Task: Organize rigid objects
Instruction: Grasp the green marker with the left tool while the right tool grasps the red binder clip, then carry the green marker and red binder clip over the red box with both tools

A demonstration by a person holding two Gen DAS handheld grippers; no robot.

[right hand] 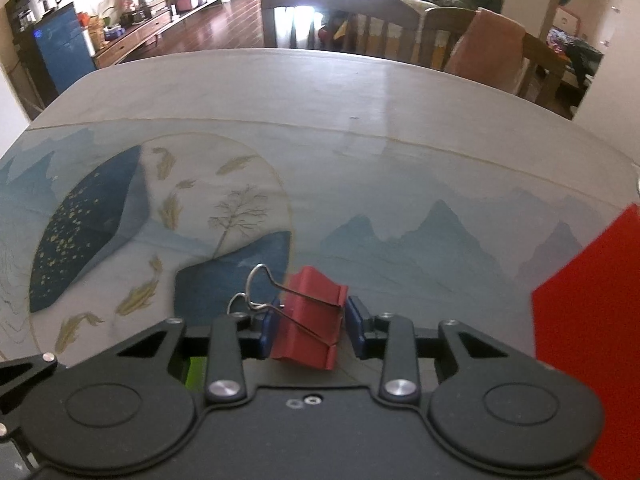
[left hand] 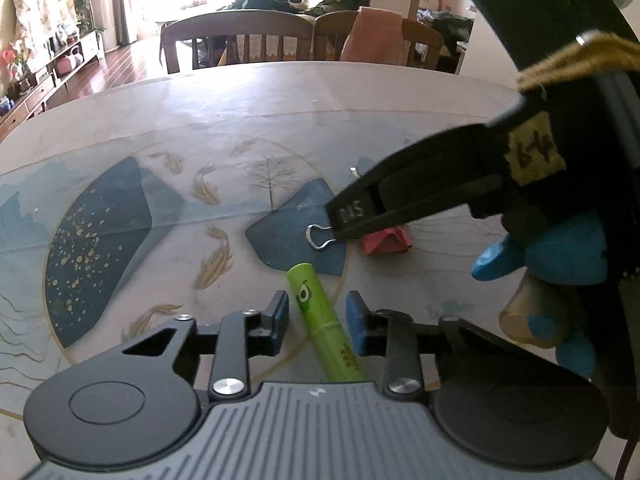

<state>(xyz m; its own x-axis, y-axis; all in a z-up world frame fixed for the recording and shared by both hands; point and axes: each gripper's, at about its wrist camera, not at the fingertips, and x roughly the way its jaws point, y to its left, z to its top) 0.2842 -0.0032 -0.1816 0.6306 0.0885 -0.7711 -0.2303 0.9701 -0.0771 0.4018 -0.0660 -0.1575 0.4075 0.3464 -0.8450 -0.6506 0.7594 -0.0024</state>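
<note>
A green tube with an avocado print [left hand: 322, 320] lies on the table between the fingers of my left gripper [left hand: 318, 322]. The jaws are open, with a gap on each side of the tube. A red binder clip [right hand: 308, 318] with wire handles lies between the fingers of my right gripper [right hand: 312, 326], which is open around it; the left pad is close to the clip, the right pad apart. In the left wrist view the right gripper [left hand: 340, 220] reaches in from the right over the clip [left hand: 386, 240].
The table carries a painted mat [right hand: 360, 184] with blue shapes, gold fish and a tree. A red flat object [right hand: 592, 320] stands at the right edge. Wooden chairs [left hand: 240, 40] stand behind the far table edge, one with a pink cloth [left hand: 374, 34].
</note>
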